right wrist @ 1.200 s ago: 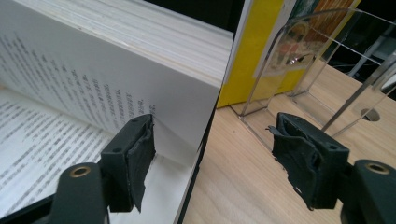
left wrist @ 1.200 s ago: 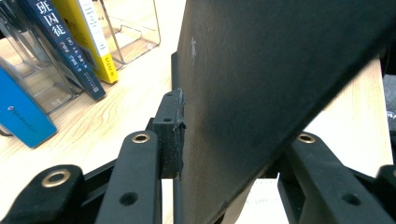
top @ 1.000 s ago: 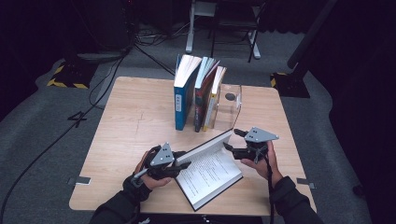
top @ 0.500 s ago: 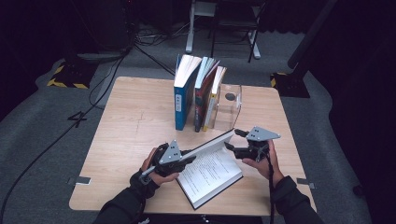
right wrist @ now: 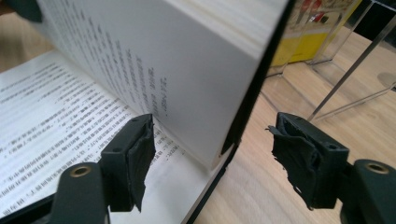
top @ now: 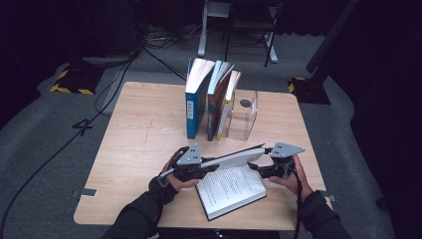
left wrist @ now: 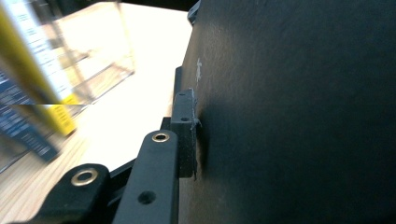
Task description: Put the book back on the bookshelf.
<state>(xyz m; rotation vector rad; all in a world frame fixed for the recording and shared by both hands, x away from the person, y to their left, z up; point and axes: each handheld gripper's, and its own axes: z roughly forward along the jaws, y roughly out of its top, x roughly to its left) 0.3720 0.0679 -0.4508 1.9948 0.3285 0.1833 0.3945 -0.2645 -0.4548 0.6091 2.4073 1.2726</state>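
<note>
Item: open book [top: 234, 186], near edge of the desk [top: 144, 124], between our two tools. Step, as we judged it: closing it. Our left tool [top: 206, 168] had just been closing and gripped the raised black cover [left wrist: 299, 112]. Our right tool [right wrist: 212, 154] stood open astride the lifted pages, pads apart. Next move called for swinging the cover rightward and down. Room: upright books [top: 211, 102] and clear bookend [top: 244, 114] stood just beyond; the desk was bare at left.
</note>
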